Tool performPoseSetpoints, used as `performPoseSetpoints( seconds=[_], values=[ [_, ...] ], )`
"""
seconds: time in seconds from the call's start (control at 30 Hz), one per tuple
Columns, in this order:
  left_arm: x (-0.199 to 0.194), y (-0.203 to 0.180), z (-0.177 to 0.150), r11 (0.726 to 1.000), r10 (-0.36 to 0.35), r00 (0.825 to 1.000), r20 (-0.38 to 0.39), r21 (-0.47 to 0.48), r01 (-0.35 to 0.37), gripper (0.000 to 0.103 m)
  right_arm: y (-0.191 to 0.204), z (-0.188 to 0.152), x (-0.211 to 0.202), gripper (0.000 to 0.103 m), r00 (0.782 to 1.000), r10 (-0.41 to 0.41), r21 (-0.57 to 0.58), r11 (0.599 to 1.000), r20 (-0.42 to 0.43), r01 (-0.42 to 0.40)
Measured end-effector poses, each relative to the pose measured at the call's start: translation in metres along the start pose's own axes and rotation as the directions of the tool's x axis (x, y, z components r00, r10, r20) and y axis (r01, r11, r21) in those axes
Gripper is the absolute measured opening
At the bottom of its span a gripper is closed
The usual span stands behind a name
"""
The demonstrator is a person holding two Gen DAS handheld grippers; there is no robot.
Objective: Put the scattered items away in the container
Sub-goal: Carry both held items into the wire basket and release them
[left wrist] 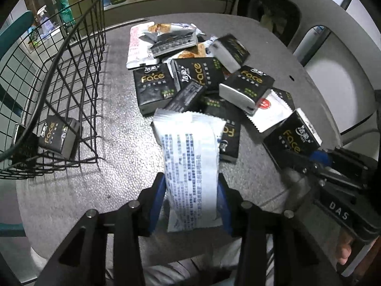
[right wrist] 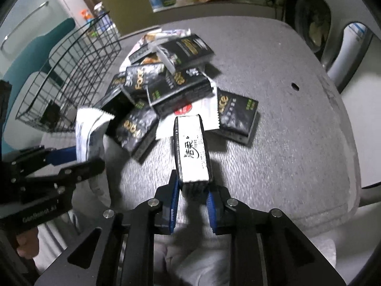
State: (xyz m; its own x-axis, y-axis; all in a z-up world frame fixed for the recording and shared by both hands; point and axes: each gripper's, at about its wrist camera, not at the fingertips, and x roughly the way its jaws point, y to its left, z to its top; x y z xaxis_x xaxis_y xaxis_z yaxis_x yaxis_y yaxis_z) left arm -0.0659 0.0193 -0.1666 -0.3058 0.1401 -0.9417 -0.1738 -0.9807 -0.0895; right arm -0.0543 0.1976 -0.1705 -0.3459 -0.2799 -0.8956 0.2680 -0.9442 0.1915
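Left of frame, left wrist view: wire basket (left wrist: 59,90). Left hand-held gripper (left wrist: 191,205) nearer, clamps white wrapper (left wrist: 190,157), long axis forward. Right hand-held gripper (right wrist: 191,205) pinches tissue pack (right wrist: 191,150).

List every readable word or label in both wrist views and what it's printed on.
"Face": black tissue packs, gold lettering; also on the pack in the wire basket.
"DAS": right gripper body.
"GenRobot.ai": left gripper body, faint.
Blue small print on the white wrapper: too small.
Brush characters on the held pack: unreadable.
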Motion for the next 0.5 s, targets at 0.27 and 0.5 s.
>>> performPoseSetpoints(
  seconds=[0.27,0.5],
  values=[
    [-0.003,0.004,0.006,1.000,-0.001,1.000,0.001,-0.007,0.001,0.040,0.010,0.009,-0.006,0.019,0.999,-0.026,-0.030,0.999,0.033,0.027],
    [-0.039,-0.007,0.008,0.999,-0.030,0.998,0.059,0.022,0.029,0.040,0.015,0.009,-0.041,0.019,0.997,0.001,-0.023,1.000,0.078,0.001]
  ],
)
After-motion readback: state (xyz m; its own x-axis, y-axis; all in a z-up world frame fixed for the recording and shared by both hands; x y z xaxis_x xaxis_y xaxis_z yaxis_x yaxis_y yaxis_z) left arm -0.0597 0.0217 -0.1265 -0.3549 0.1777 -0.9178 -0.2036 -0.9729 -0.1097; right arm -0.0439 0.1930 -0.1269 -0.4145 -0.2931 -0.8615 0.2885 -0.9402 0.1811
